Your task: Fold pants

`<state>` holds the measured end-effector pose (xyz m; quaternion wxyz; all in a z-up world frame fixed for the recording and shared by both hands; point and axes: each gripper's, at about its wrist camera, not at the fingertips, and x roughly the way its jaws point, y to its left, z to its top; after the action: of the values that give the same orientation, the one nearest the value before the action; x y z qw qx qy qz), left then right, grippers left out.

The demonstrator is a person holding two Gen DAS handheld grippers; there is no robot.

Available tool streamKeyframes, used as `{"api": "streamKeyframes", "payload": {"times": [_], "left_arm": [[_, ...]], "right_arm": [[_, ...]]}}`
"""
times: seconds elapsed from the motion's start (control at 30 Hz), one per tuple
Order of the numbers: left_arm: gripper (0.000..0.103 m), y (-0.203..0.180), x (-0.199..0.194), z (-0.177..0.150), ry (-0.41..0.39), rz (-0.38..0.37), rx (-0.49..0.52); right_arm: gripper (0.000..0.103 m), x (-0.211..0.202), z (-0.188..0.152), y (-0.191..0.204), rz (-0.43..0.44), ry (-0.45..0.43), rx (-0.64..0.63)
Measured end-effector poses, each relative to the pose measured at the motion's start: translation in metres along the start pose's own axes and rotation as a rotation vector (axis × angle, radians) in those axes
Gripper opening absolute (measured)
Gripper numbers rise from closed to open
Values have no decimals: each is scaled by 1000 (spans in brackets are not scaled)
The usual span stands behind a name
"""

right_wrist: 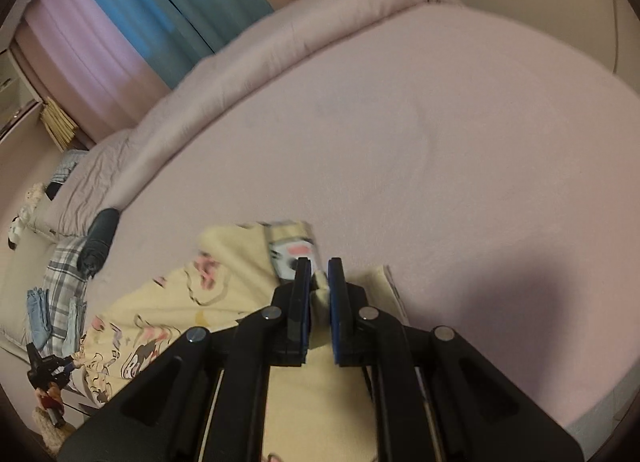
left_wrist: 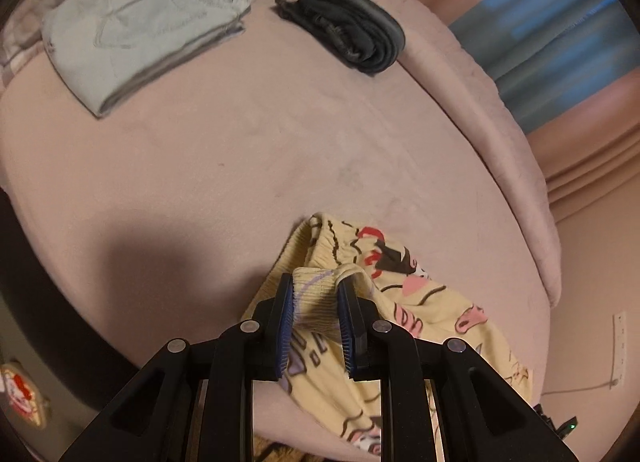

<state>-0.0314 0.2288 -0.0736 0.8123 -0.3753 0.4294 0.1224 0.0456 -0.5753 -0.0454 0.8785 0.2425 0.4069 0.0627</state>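
So, the yellow cartoon-print pants [left_wrist: 384, 294] sit at the near edge of the bed [left_wrist: 240, 166], half draped over it; my left gripper [left_wrist: 315, 304] is pinching the ribbed waistband, my right gripper [right_wrist: 319, 282] is clamped on a thin fold of the cream fabric; I'd say keep both pinches firm and the cloth taut so it lays flat; it looks soft and fleecy, the pink sheet smooth; folded grey pants [left_wrist: 140, 34] and a dark roll [left_wrist: 348, 30] lie at the far side.

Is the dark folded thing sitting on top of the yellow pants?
No, the dark bundle lies far up the bed beside the grey cloth, while the yellow pants hang near the front edge.
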Motion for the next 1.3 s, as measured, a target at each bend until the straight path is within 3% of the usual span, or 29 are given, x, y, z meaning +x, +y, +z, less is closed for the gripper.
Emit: {"api": "streamKeyframes", "payload": {"times": [0.07, 0.2, 0.33, 0.47, 0.6, 0.67, 0.77, 0.9, 1.0, 1.07, 1.13, 1.2, 1.3], "left_arm": [[19, 4, 5, -1, 13, 20, -1], [19, 29, 26, -15, 116, 74, -19], [20, 28, 28, -15, 122, 85, -24], [20, 7, 33, -2, 118, 137, 70], [21, 5, 44, -11, 139, 218, 165], [21, 1, 43, -15, 116, 248, 215], [21, -5, 43, -16, 108, 279, 250], [35, -5, 41, -14, 102, 317, 267], [40, -8, 33, -16, 101, 334, 282], [43, -8, 27, -17, 103, 331, 282], [57, -10, 23, -14, 94, 344, 288], [64, -14, 12, -9, 67, 367, 303], [68, -25, -4, -1, 29, 358, 324]], "right_arm": [[9, -13, -9, 0, -6, -13, -14], [9, -17, -46, -22, -48, 50, 42], [9, -25, -69, -23, -70, 41, 84], [9, -34, -66, -14, -85, 11, 77], [10, -16, -71, -18, -157, 78, 66], [11, -16, -76, -20, -177, 67, 74], [18, -16, -69, -13, -205, 87, 78], [28, -11, -60, 6, -299, 119, 10], [59, -10, -56, 20, -421, 130, -52], [57, -13, -52, 22, -447, 132, -65], [58, -18, -48, 28, -458, 124, -73], [58, -26, -44, 30, -467, 109, -82], [61, -31, -32, 38, -457, 88, -87]]}}
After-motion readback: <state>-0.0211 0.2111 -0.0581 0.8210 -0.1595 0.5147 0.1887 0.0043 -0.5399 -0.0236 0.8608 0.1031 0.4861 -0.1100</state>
